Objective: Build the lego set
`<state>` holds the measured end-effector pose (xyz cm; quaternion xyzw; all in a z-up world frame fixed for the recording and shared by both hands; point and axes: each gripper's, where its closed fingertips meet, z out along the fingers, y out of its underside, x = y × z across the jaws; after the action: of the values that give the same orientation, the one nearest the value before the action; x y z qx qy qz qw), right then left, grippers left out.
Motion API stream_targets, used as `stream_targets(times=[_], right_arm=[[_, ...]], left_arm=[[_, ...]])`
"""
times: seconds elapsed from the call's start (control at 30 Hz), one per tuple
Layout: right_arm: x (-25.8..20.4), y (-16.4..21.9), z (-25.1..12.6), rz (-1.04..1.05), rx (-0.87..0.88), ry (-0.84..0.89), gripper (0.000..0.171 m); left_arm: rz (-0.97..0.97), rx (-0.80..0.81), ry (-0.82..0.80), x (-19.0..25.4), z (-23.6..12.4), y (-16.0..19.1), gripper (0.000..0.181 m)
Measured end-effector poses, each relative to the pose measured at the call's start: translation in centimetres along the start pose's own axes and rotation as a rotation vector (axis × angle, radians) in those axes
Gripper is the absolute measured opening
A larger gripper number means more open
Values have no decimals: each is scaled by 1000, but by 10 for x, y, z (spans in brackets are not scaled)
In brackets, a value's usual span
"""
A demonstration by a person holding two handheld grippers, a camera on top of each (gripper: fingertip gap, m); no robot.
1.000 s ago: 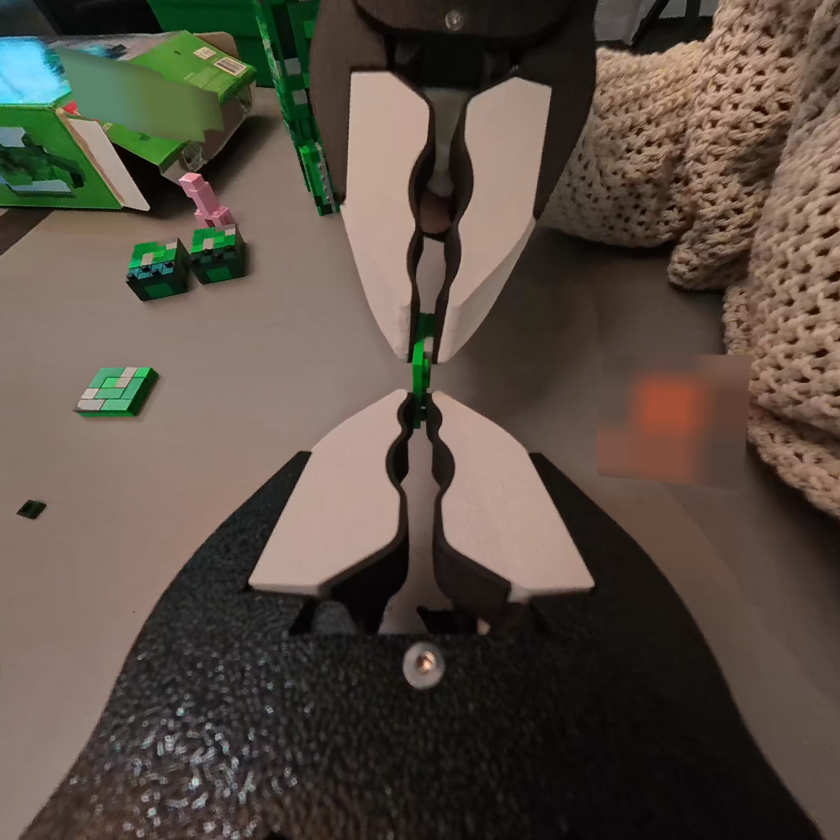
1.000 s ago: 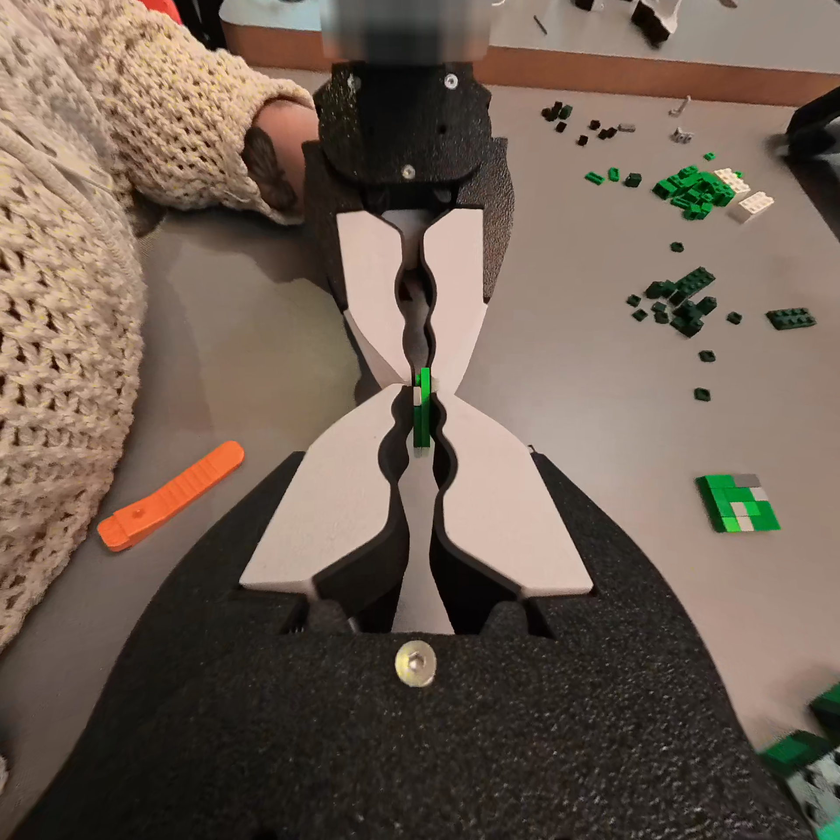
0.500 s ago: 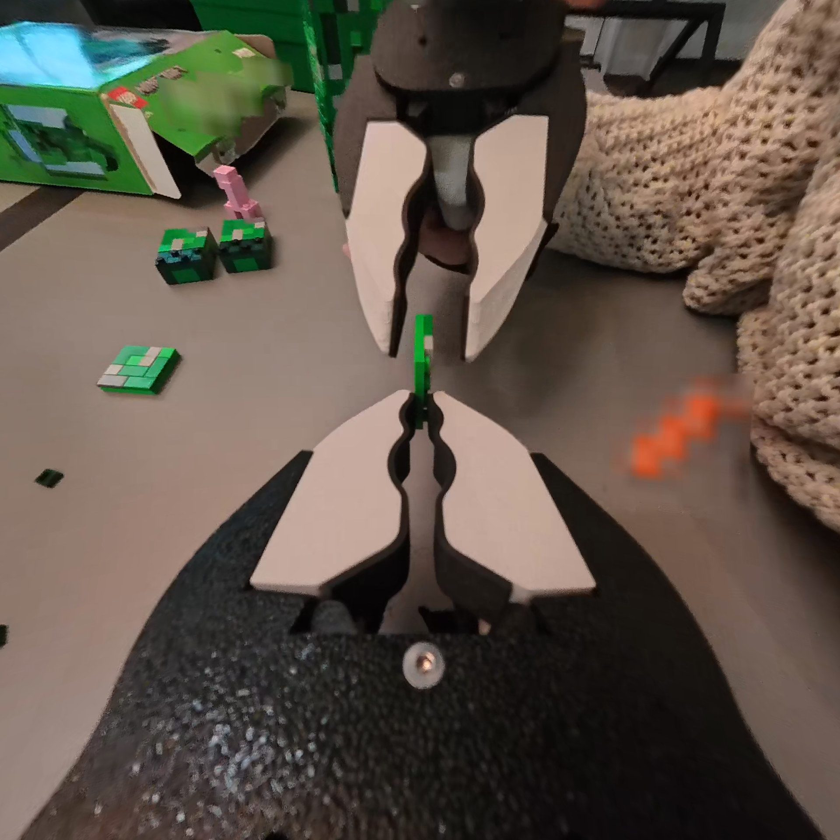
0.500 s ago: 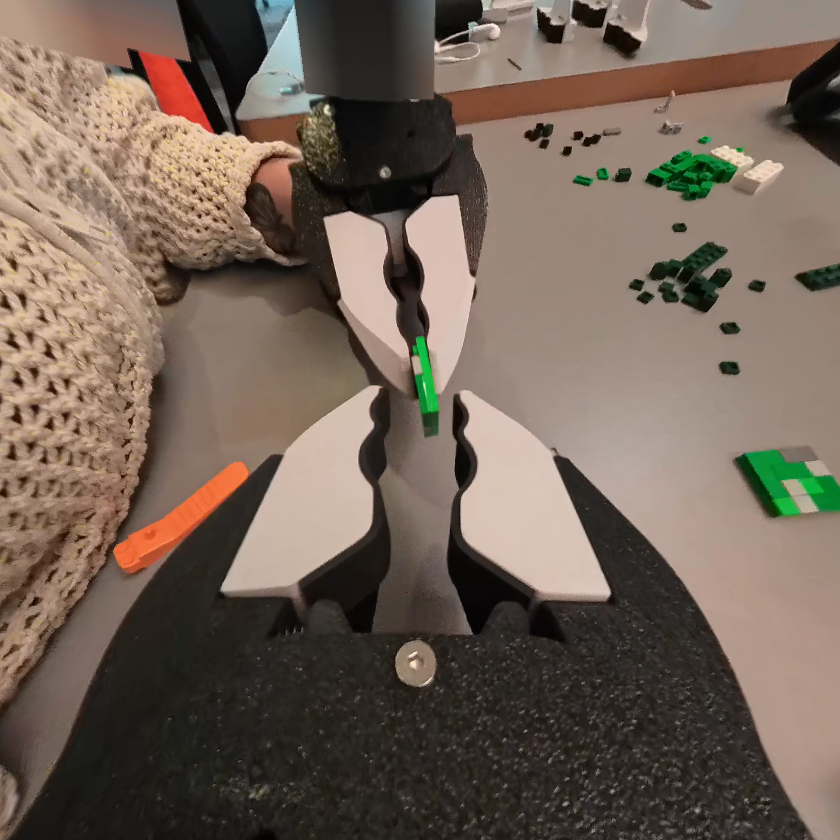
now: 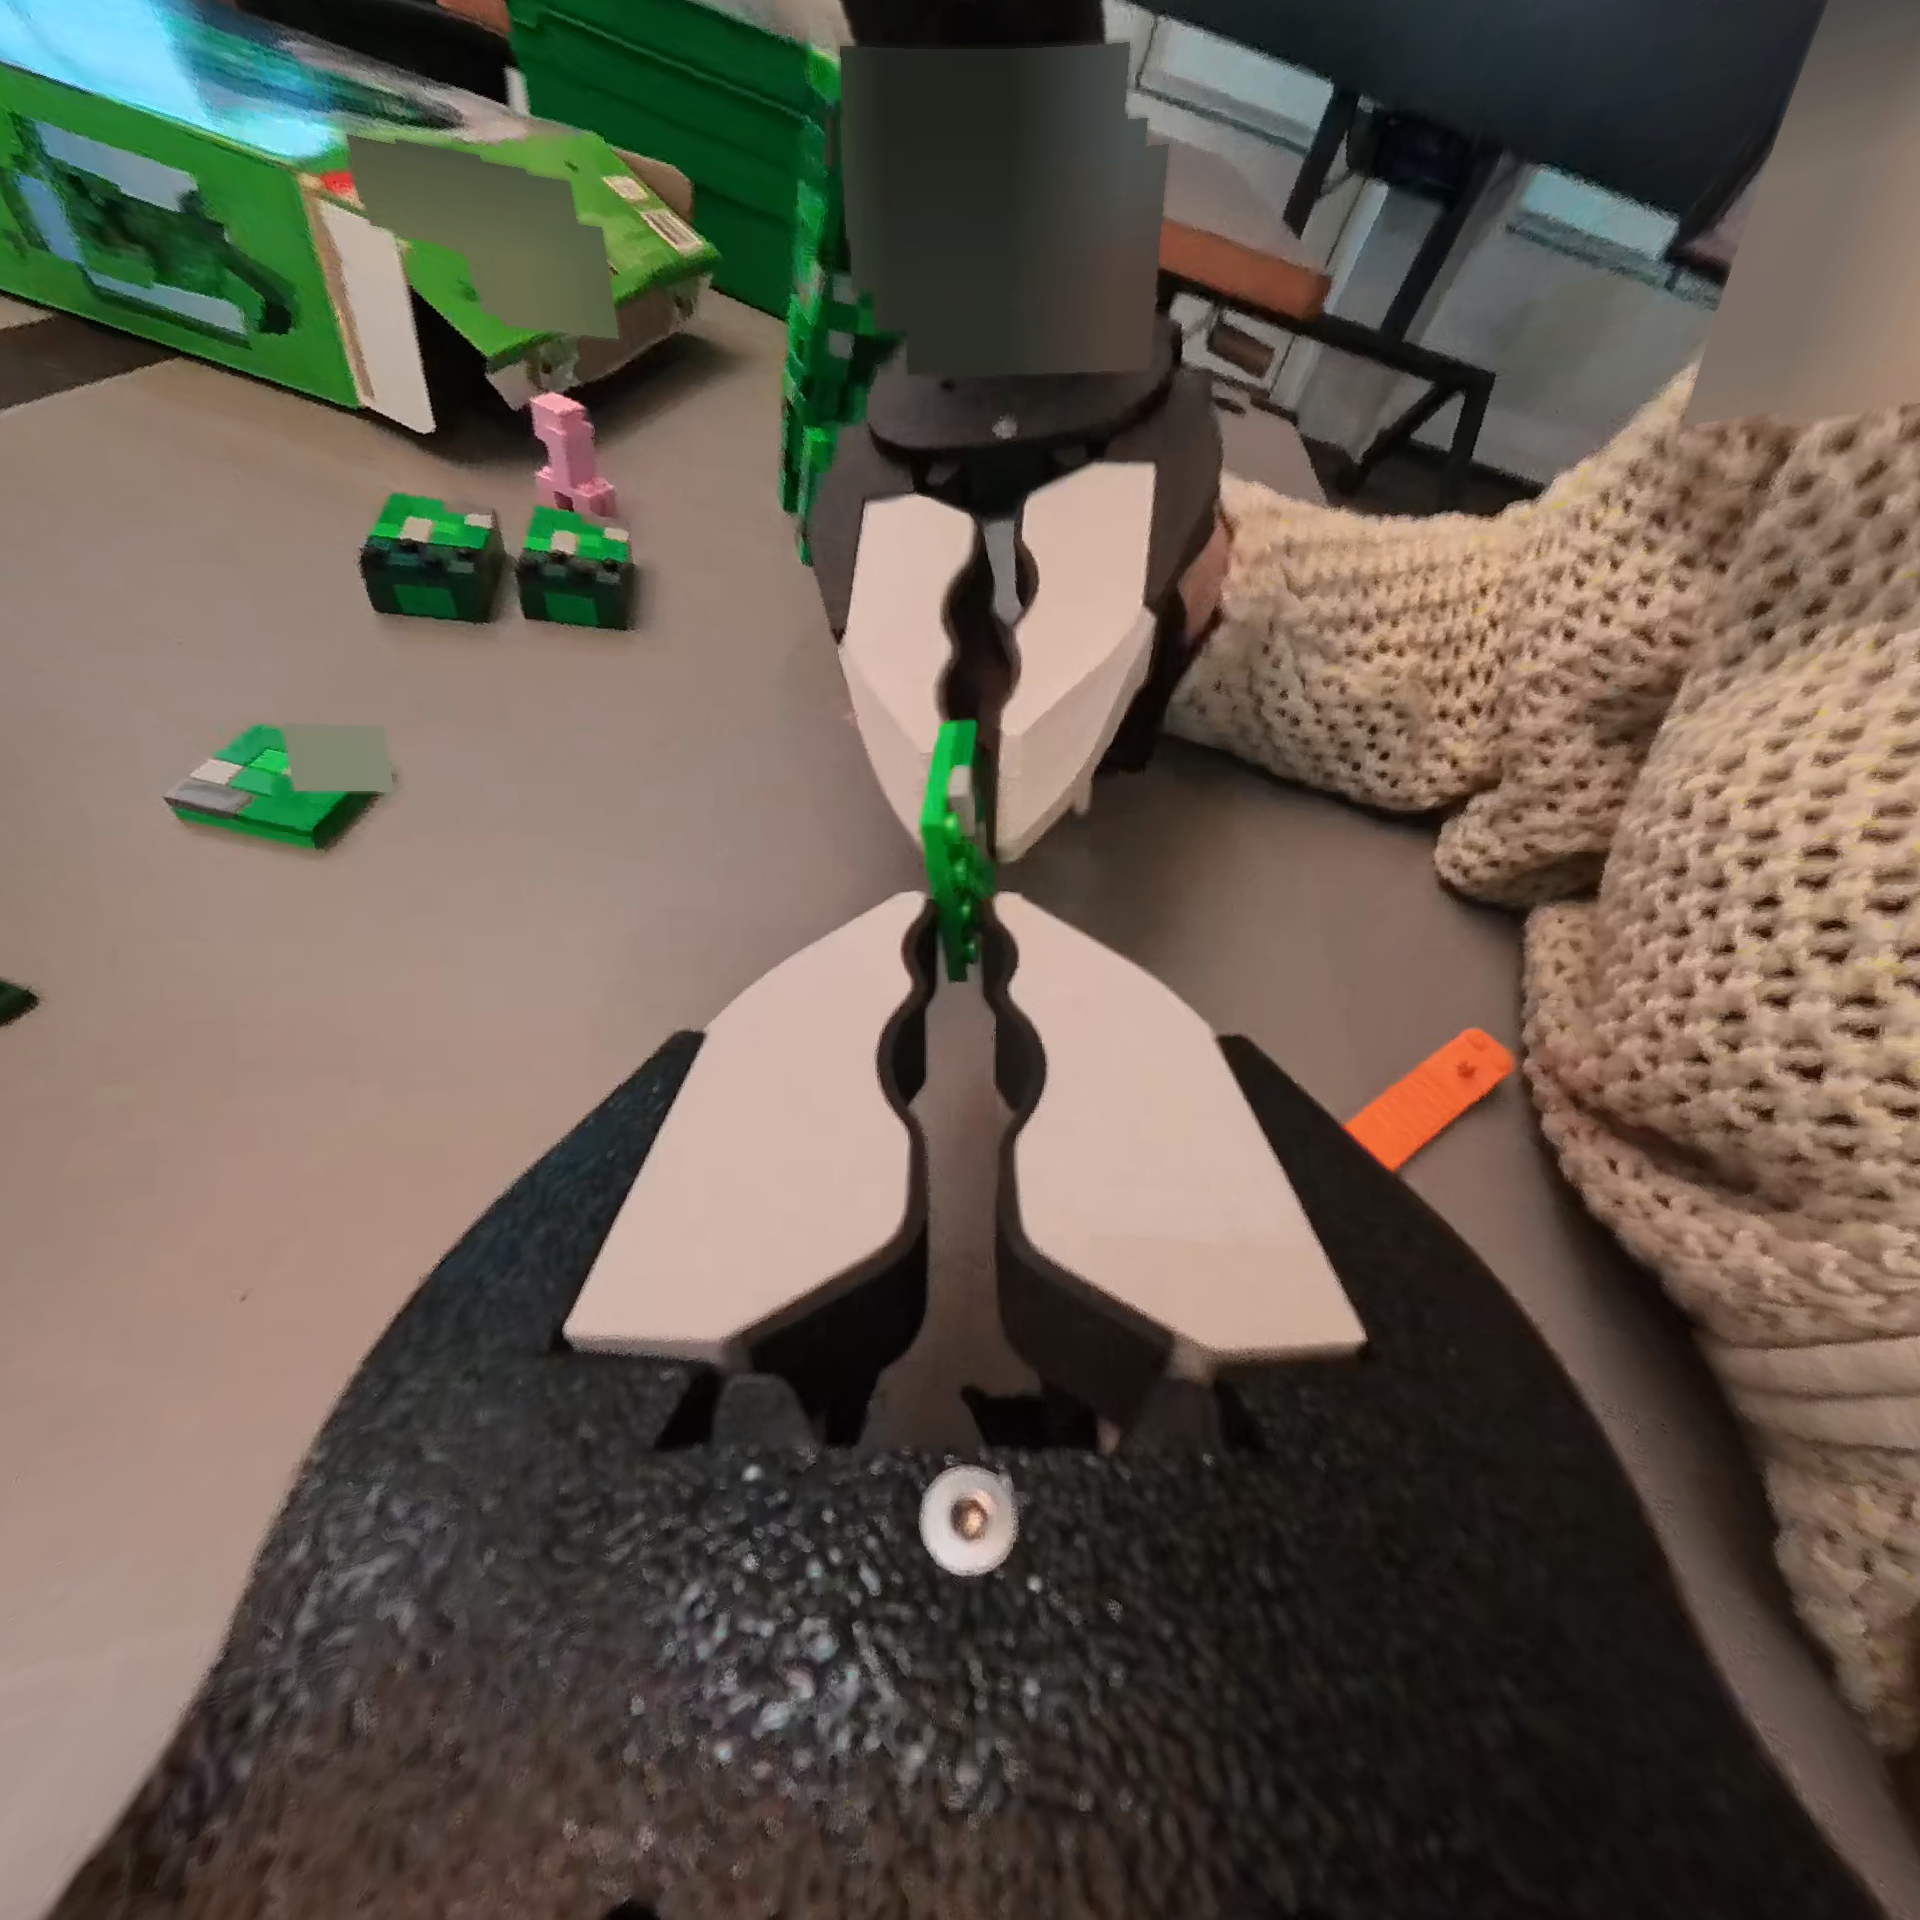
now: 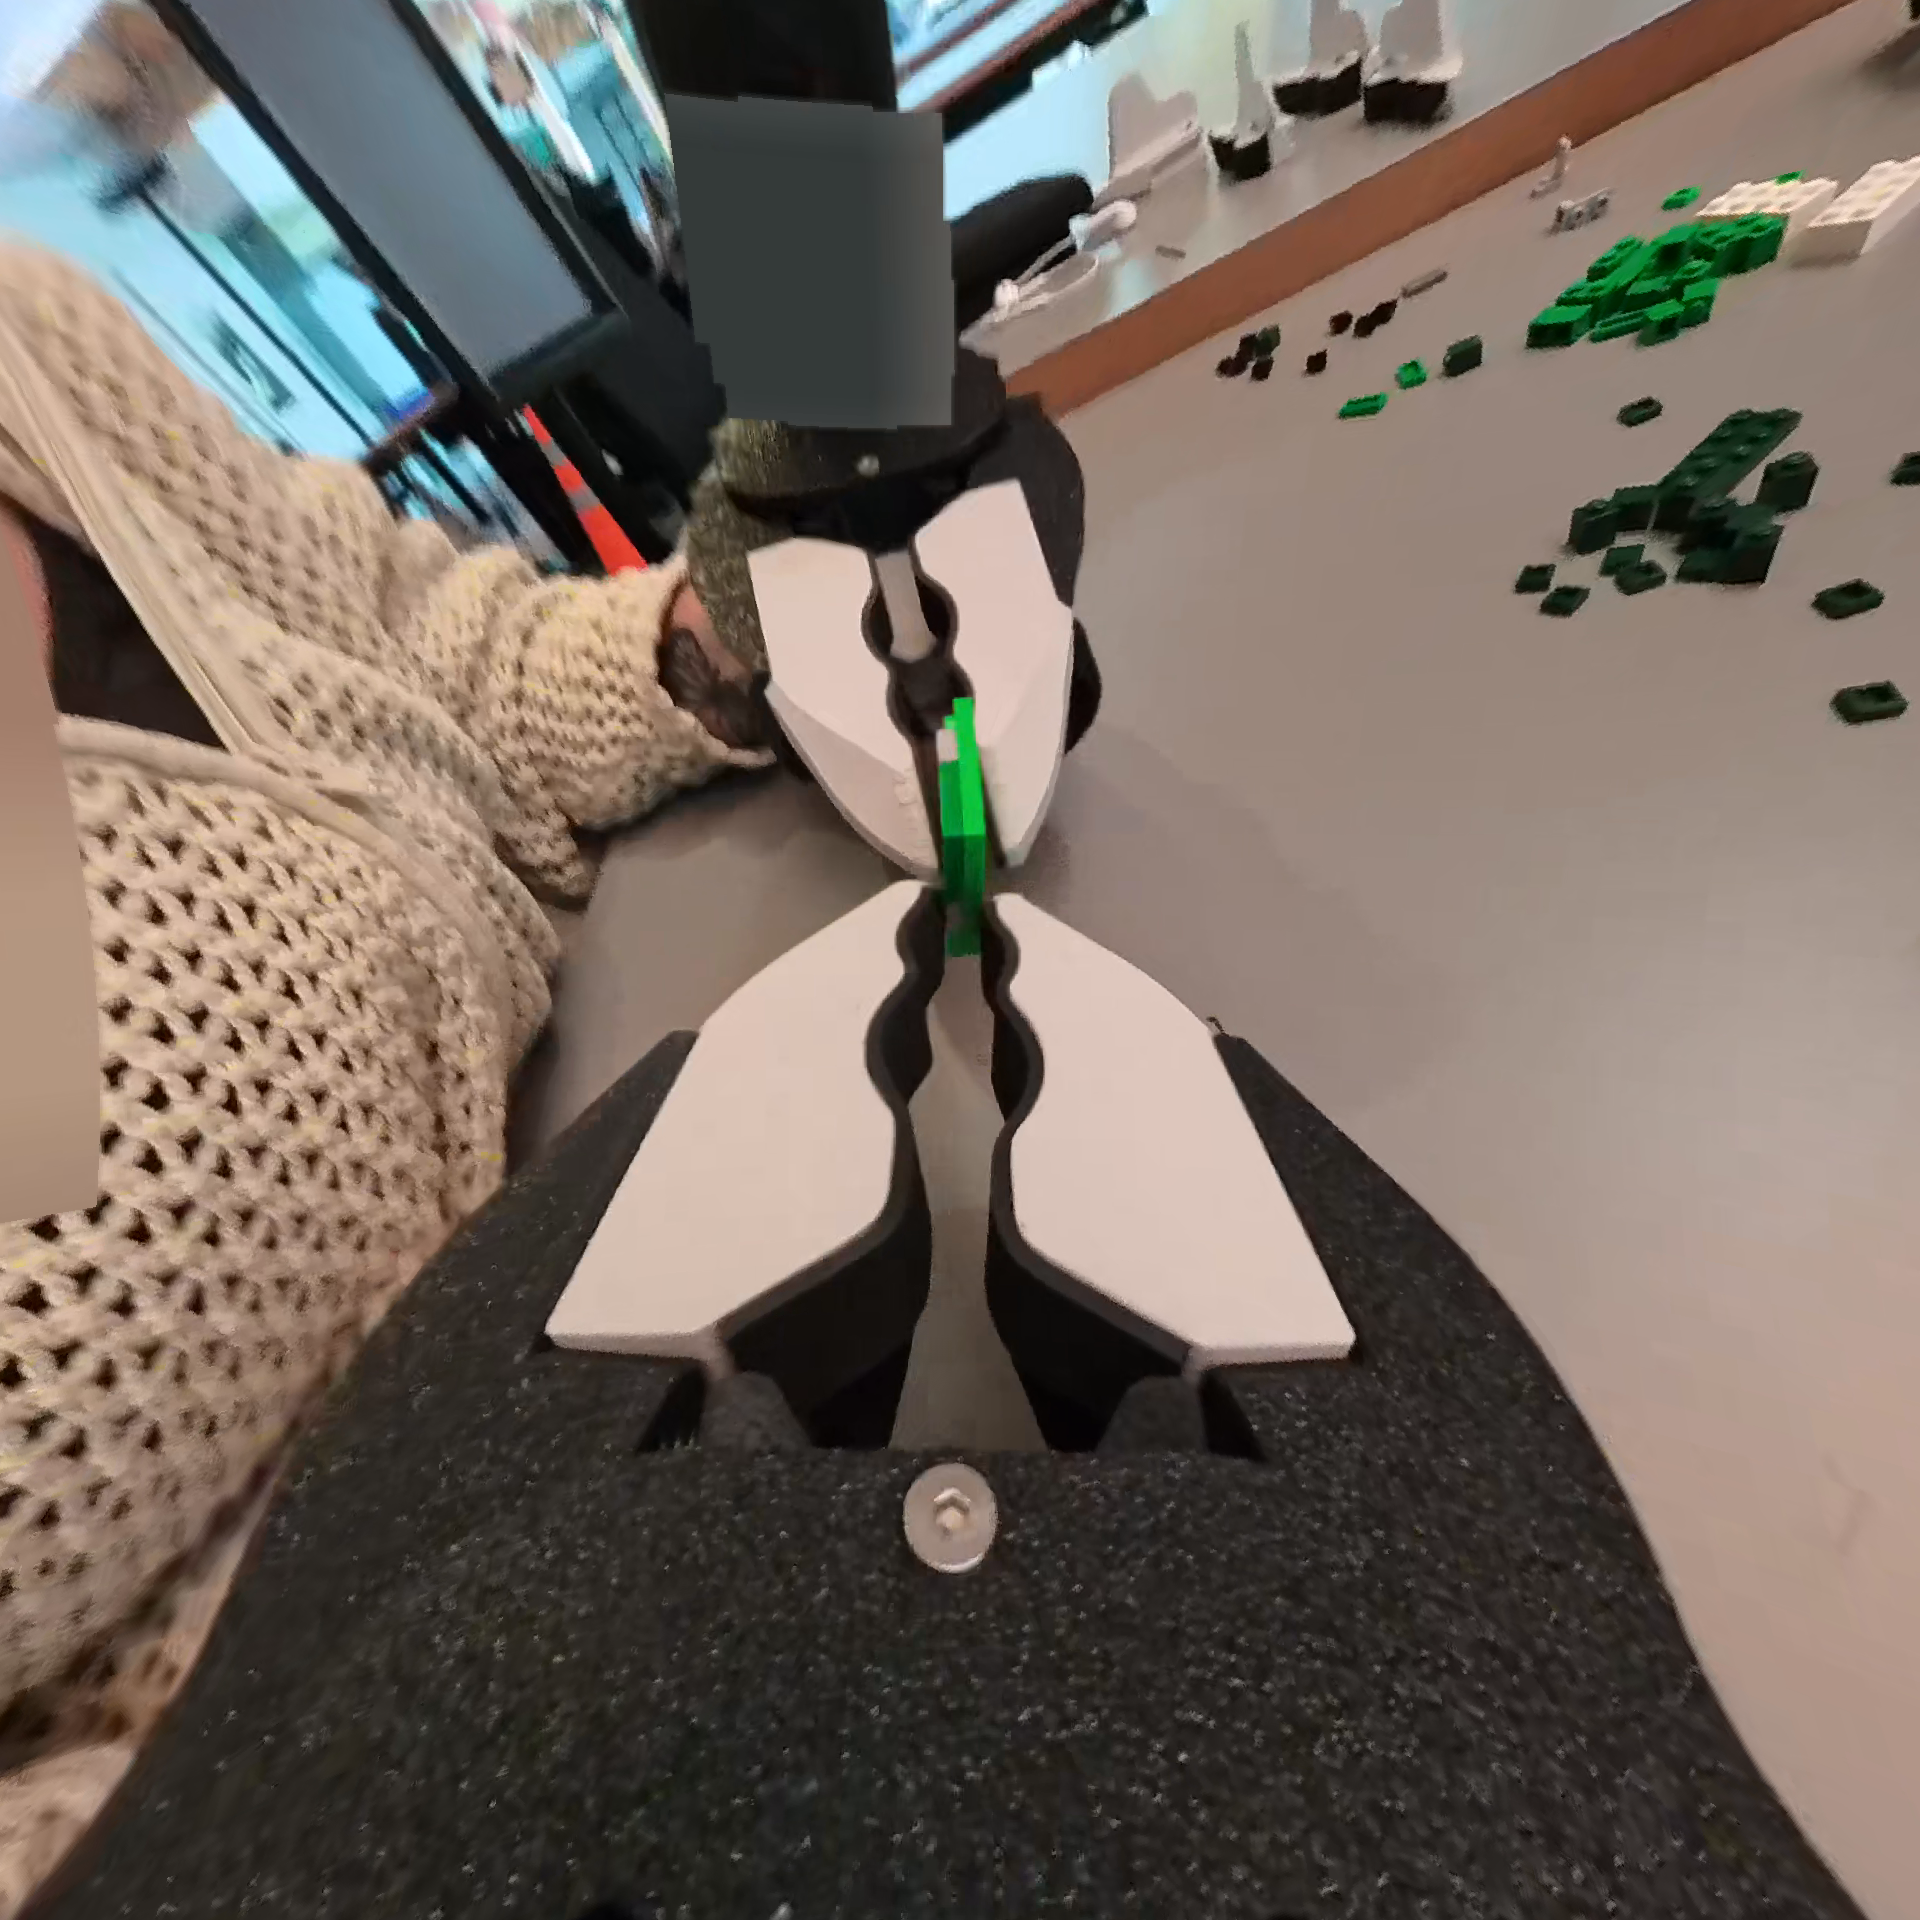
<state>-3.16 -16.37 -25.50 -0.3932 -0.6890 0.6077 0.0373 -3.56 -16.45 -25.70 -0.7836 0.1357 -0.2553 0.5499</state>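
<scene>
A thin bright green lego plate (image 5: 954, 831) with a small white tile on it stands on edge between the two grippers. My left gripper (image 5: 958, 920) is shut on its near end. The right gripper faces it from the far side and is shut on the plate's other end. In the right wrist view the same plate (image 6: 961, 821) sits in my right gripper (image 6: 956, 914), with the left gripper closed on it from beyond. Both hold the plate above the grey table (image 5: 416, 1039).
In the left wrist view there are a green box (image 5: 156, 229), a pink figure (image 5: 566, 457), two green cube builds (image 5: 431, 566), a flat green tiled plate (image 5: 260, 800), an orange brick separator (image 5: 1429, 1101) and a knitted sleeve (image 5: 1662, 831). Loose green bricks (image 6: 1652, 281) and dark green bricks (image 6: 1704, 509) lie far right. Both grippers' tips are close together, under 4 cm apart.
My right gripper opened half a second ago and has now shut on the plate again. Both grippers have tilted up, and the plate leans a little.
</scene>
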Motion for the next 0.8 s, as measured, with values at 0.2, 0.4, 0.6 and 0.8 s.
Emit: stream_targets(times=[0.2,0.4,0.6,0.8], right_arm=[[2,-18,0,151,156,-72,6],[1,-29,-1,203,262,-120,6],[1,-28,4,211,268,-124,7],[16,-39,-6,1,328,65,19]], left_arm=[[-75,47,-41,-10,-3,-6,20],[-217,181,46,-8,-7,-22,19],[-236,213,81,-7,-13,-27,4],[-348,121,87,-16,-21,-16,4]])
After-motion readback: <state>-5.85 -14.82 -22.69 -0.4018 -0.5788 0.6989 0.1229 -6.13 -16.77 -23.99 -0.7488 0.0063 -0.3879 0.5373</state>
